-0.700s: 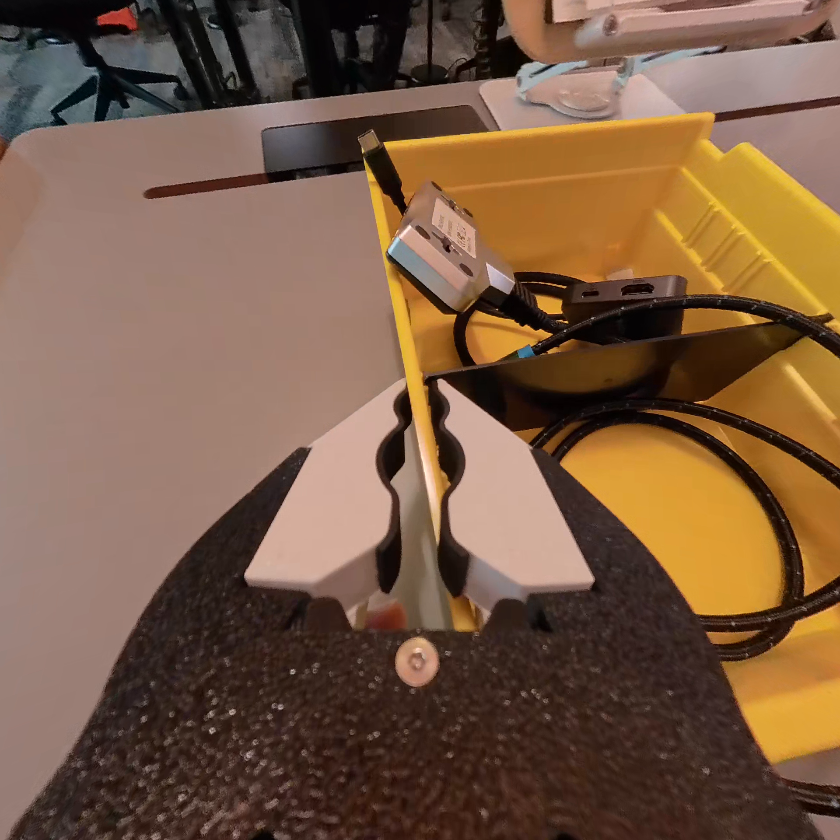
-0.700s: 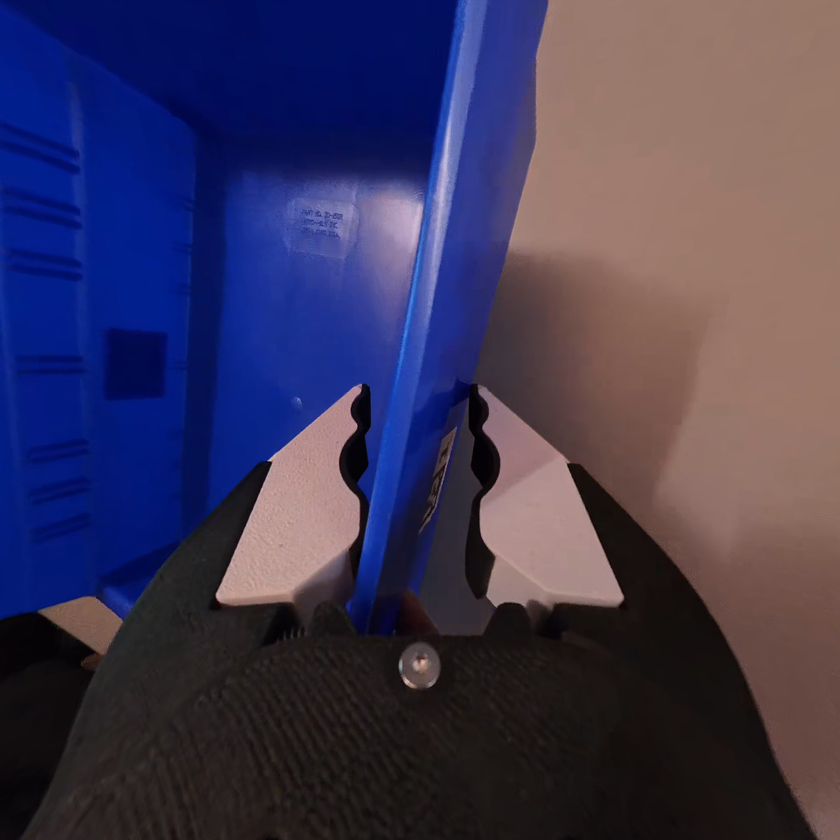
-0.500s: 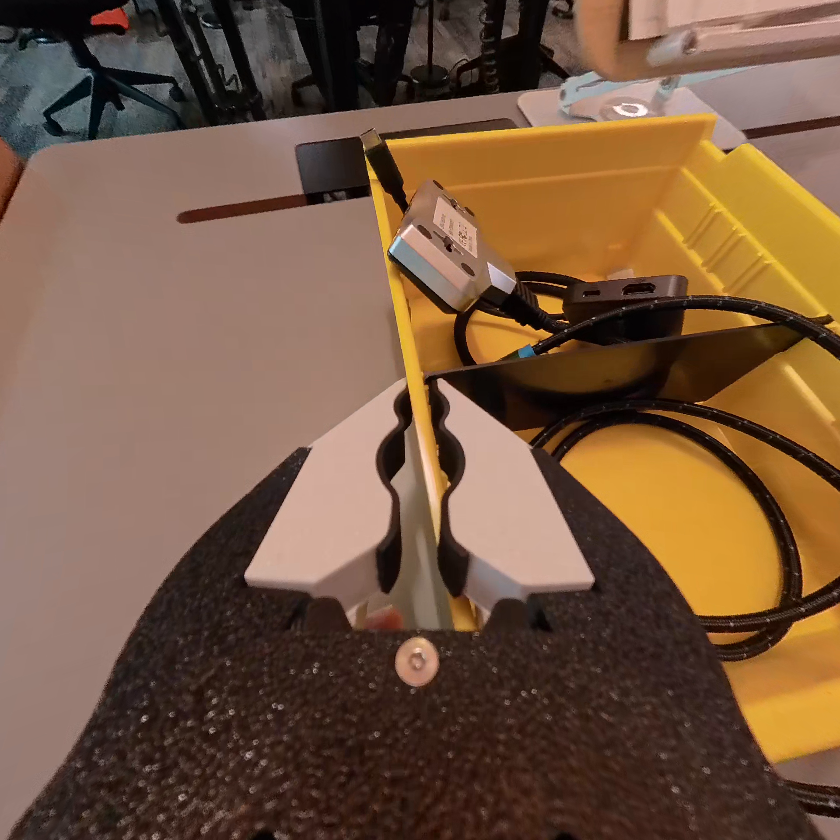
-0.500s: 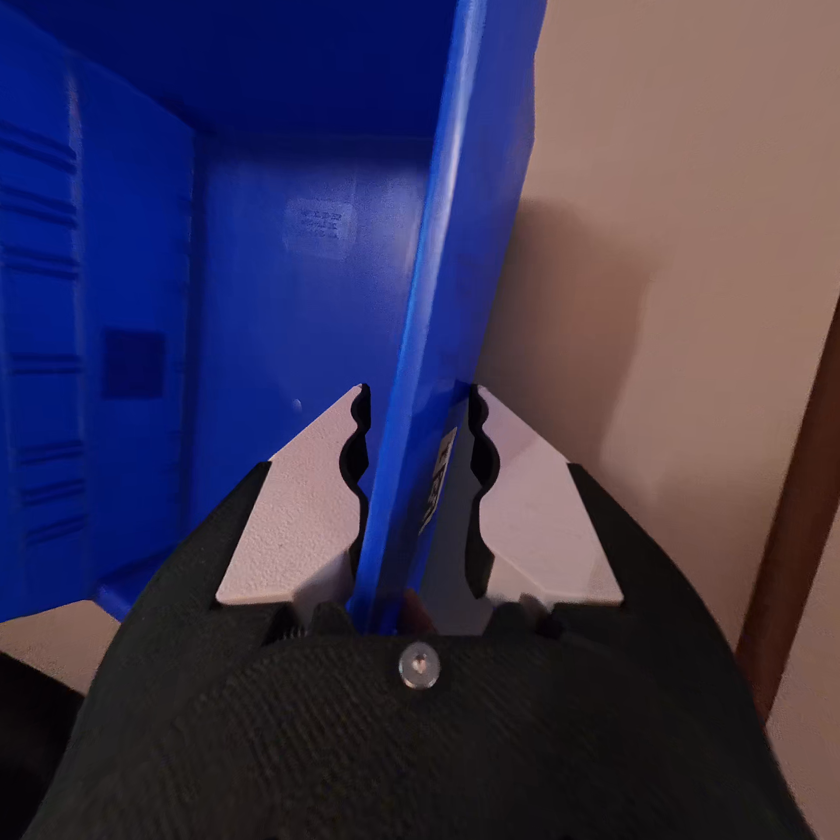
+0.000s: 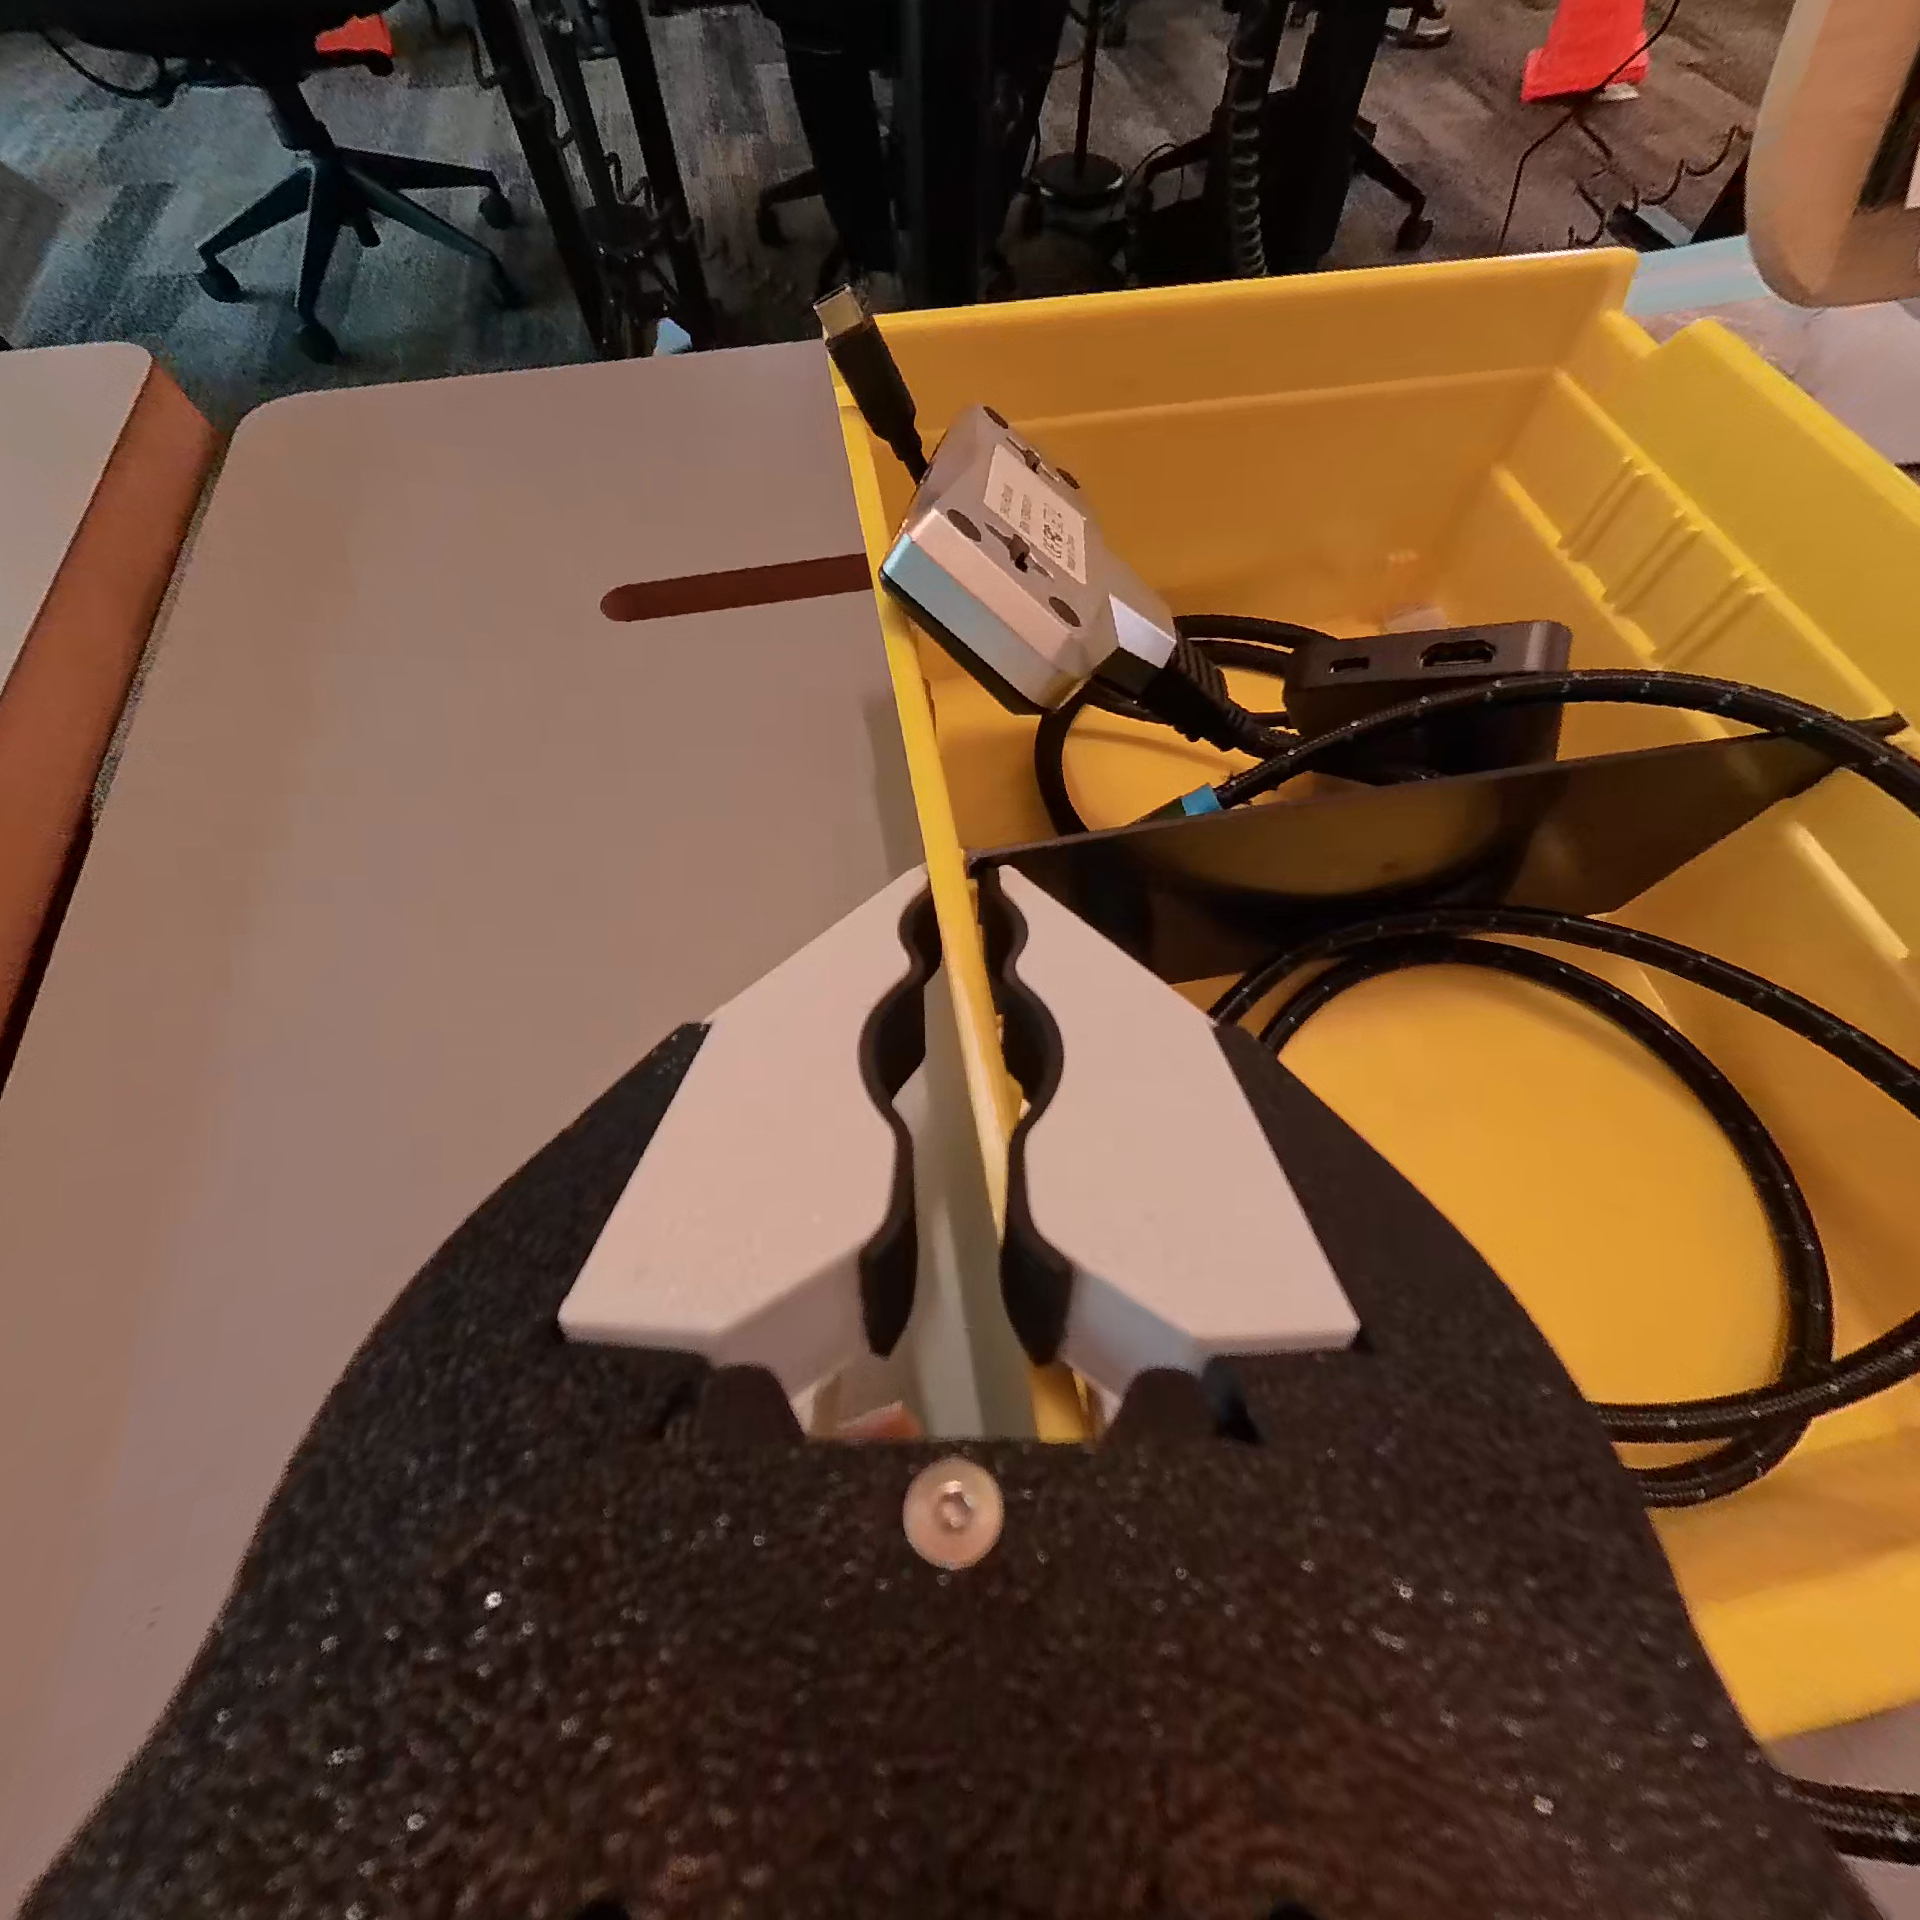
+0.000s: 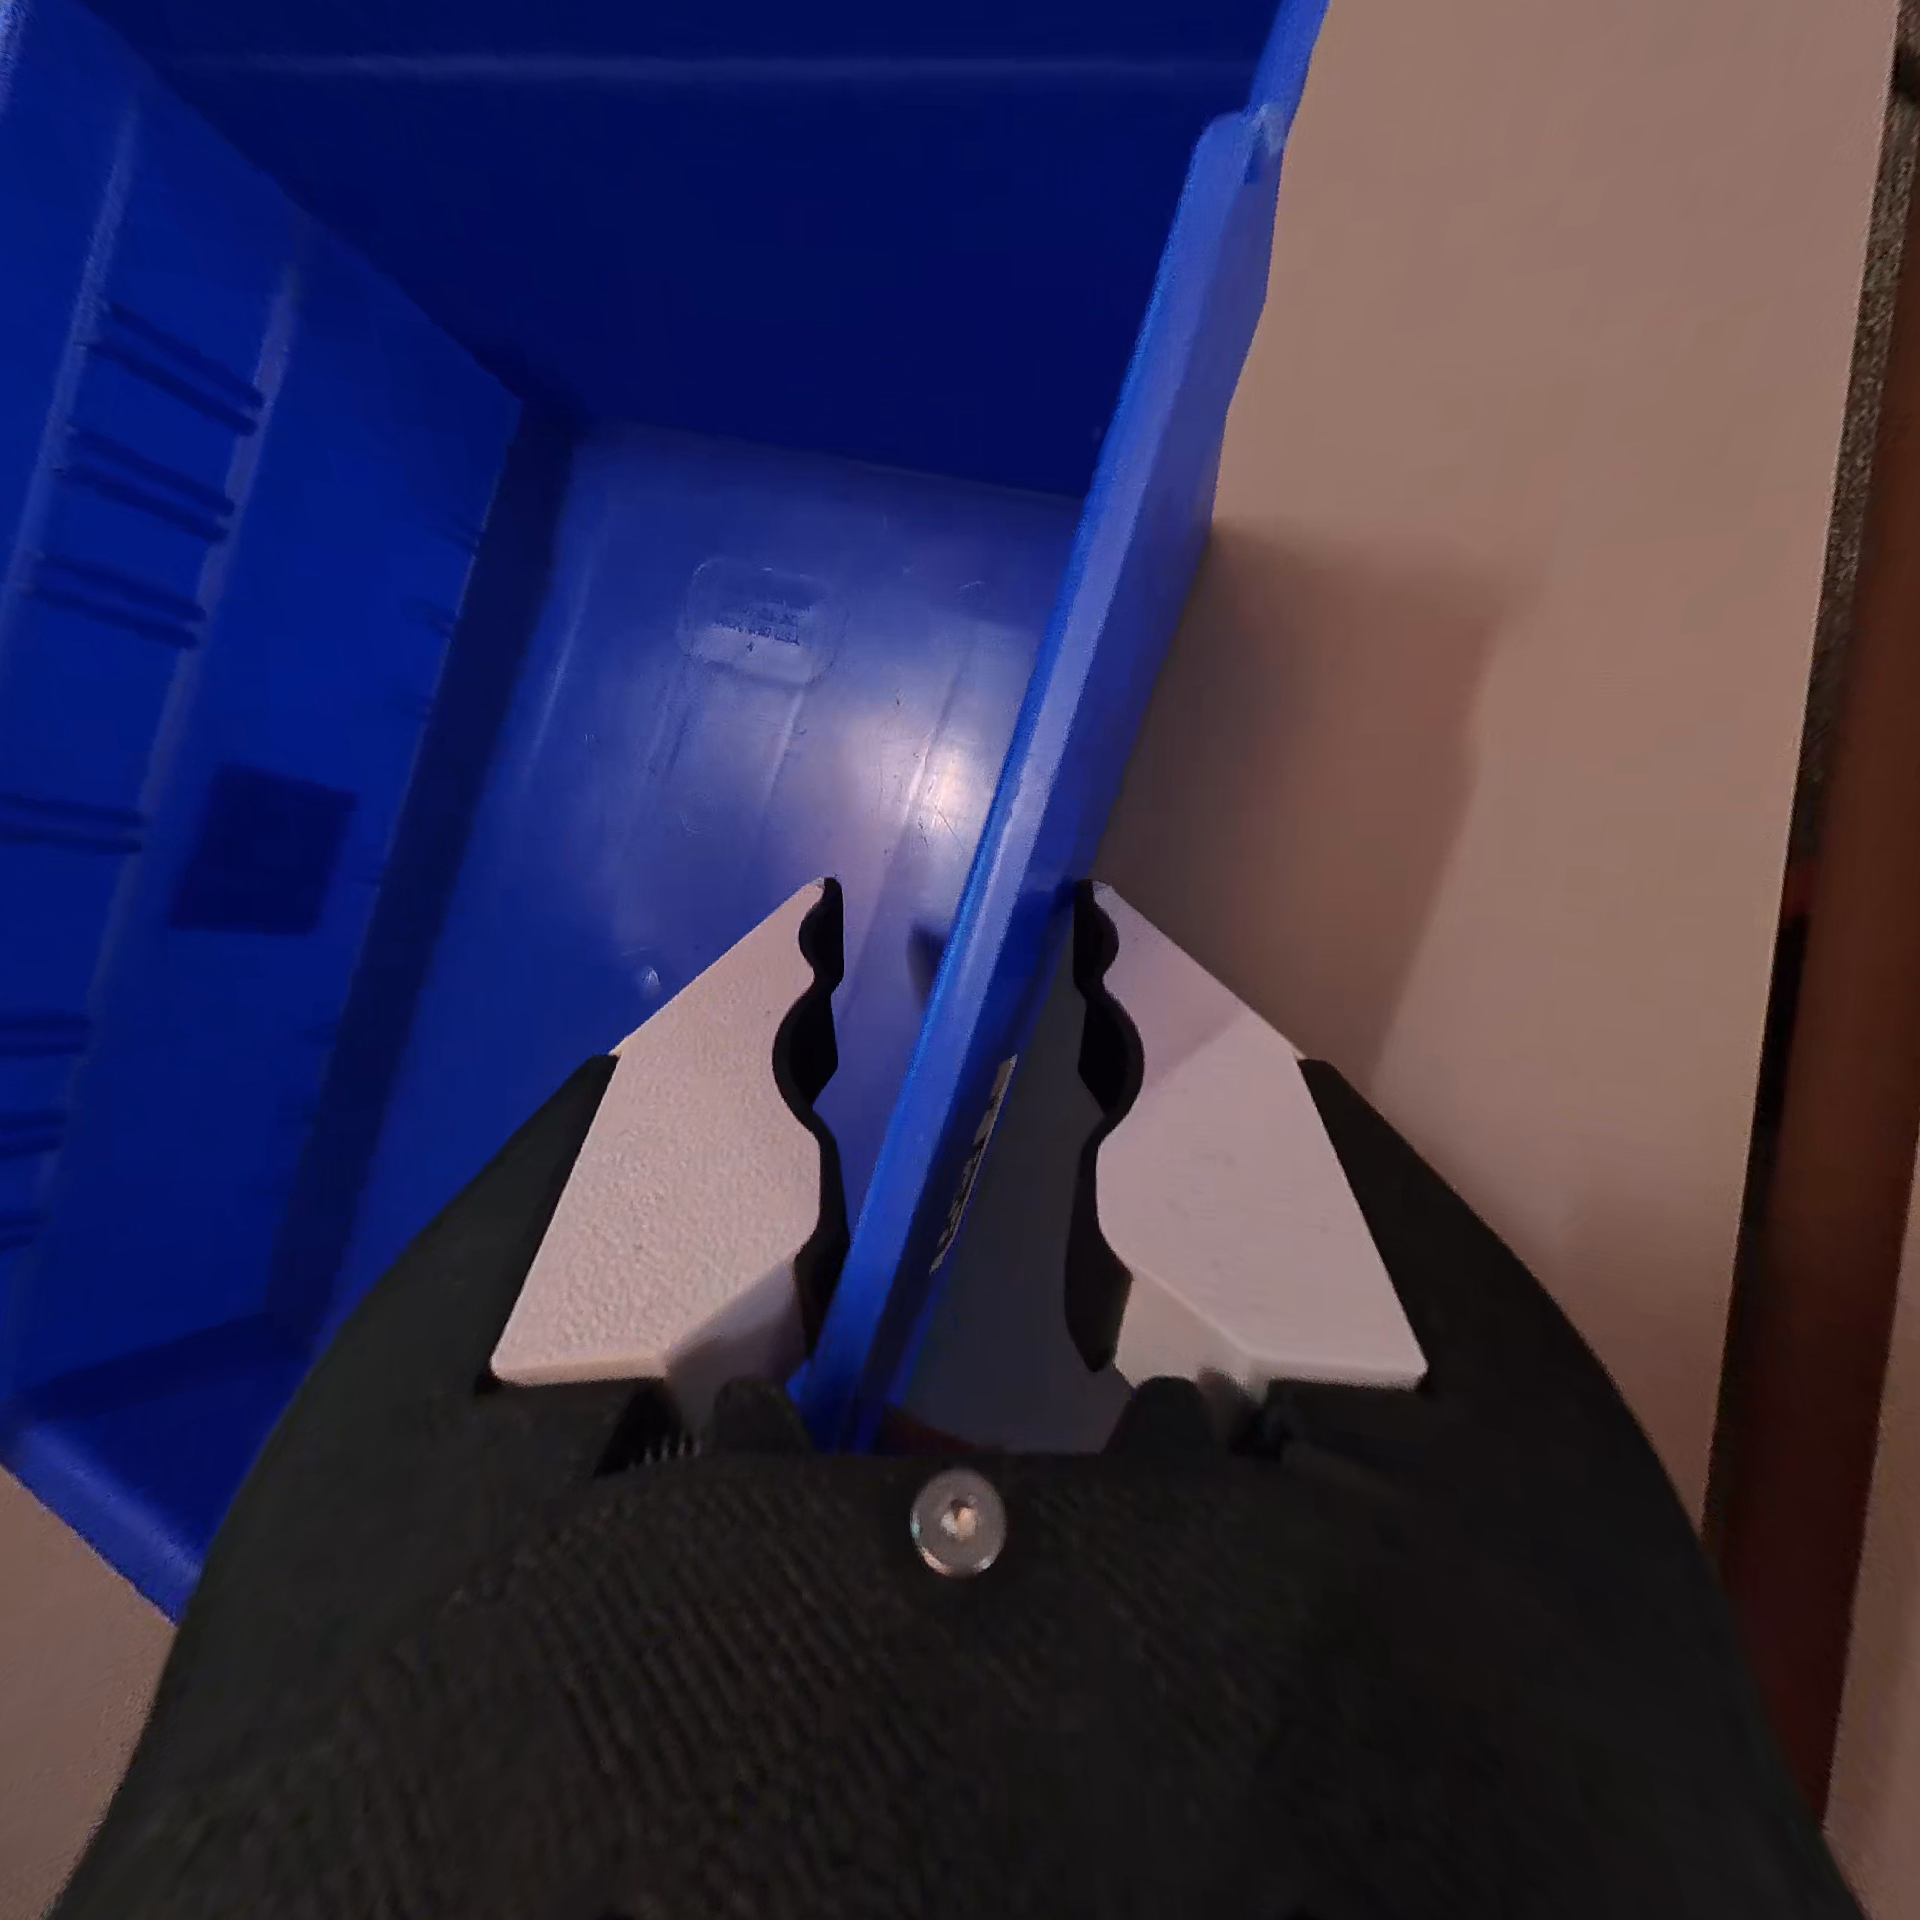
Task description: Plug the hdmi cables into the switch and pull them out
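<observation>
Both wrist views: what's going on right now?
Bin handling, no plugging yet. The left gripper is shut on the side wall of the yellow bin, which holds the silver switch, a dark adapter and coiled braided cables around a black divider. The right gripper straddles the wall of the blue bin, whose visible interior holds nothing; its jaws look slightly parted.

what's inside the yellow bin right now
The yellow bin holds a silver switch, a black adapter, braided black cables and a black divider. The divider hides what's directly behind it.
</observation>
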`<action>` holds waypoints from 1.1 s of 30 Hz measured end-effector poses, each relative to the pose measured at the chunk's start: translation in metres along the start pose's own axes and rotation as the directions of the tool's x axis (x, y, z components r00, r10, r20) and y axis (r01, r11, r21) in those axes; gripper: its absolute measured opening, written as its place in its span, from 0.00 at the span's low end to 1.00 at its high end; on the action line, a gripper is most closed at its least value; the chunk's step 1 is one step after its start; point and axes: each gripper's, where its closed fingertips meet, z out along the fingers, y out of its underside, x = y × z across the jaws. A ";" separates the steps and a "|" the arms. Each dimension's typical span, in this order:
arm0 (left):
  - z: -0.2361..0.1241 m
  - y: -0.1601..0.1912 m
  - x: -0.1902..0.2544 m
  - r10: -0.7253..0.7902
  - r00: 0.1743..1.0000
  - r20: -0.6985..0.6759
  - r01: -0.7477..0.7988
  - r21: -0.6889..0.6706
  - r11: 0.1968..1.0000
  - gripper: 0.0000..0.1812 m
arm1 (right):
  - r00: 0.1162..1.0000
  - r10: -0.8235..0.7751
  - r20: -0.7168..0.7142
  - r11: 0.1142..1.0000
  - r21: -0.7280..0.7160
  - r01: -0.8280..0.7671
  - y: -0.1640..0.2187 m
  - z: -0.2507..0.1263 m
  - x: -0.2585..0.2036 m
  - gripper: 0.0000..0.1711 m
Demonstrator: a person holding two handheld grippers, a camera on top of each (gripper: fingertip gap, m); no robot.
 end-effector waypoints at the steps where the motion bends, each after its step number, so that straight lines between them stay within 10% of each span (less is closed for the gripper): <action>1: 0.001 -0.001 0.000 0.002 1.000 0.000 -0.002 0.000 1.000 0.02 | 1.000 -0.004 0.003 1.000 0.007 0.004 -0.001 0.000 0.000 0.26; 12: 0.009 -0.005 -0.002 0.010 1.000 0.009 -0.010 -0.003 1.000 0.03 | 0.966 -0.155 -0.207 0.987 -0.003 0.158 -0.006 -0.008 0.020 0.35; 19: 0.012 -0.003 -0.007 0.013 0.999 0.043 -0.012 -0.026 1.000 0.07 | 0.869 -0.217 -0.446 0.921 0.200 0.333 -0.045 -0.075 0.009 0.60; 25: 0.013 0.000 -0.014 0.059 0.992 0.110 -0.052 -0.068 0.996 0.14 | 0.919 -0.263 -0.295 0.831 0.416 0.371 -0.012 -0.127 -0.105 0.65; 33: -0.002 -0.030 -0.011 0.330 0.921 0.207 -0.302 -0.155 0.941 0.19 | 0.826 -0.564 -0.016 0.756 0.392 0.524 0.113 -0.087 -0.270 0.59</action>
